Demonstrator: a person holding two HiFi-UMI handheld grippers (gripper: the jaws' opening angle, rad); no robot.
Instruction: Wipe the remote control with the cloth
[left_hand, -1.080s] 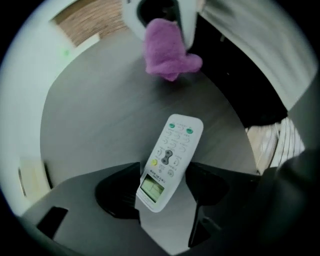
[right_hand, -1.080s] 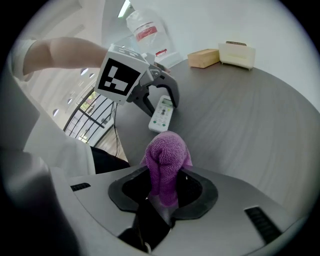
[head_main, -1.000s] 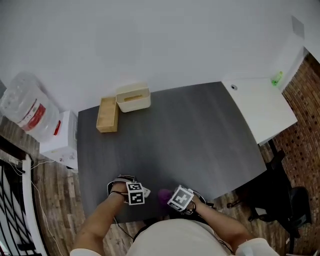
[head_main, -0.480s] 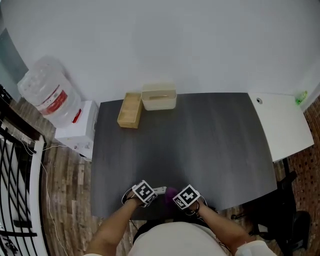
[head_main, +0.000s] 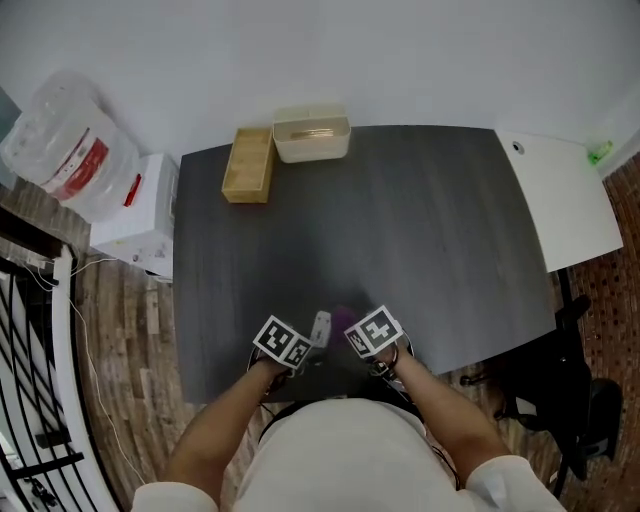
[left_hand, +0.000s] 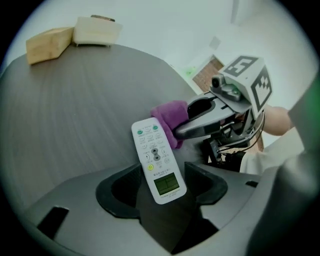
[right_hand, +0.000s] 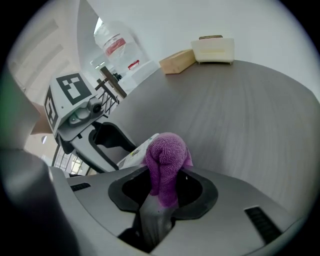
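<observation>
I seem to be in an office room: a dark grey wood-grain desk (head_main: 420, 230) under my jaws, a bare white wall (head_main: 400, 50) ahead, and a white water dispenser (head_main: 130, 235) carrying a clear plastic jug (head_main: 55, 145) far off to my left on wood-plank flooring (head_main: 110, 340).

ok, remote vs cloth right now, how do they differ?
The remote is white, rigid and flat, with buttons and a small screen; the cloth is purple, soft and bunched into a lump. The left gripper grips the remote in its fingers; the right gripper grips the cloth. Shared: both are clamped and held close together near the front edge of the dark table.
</observation>
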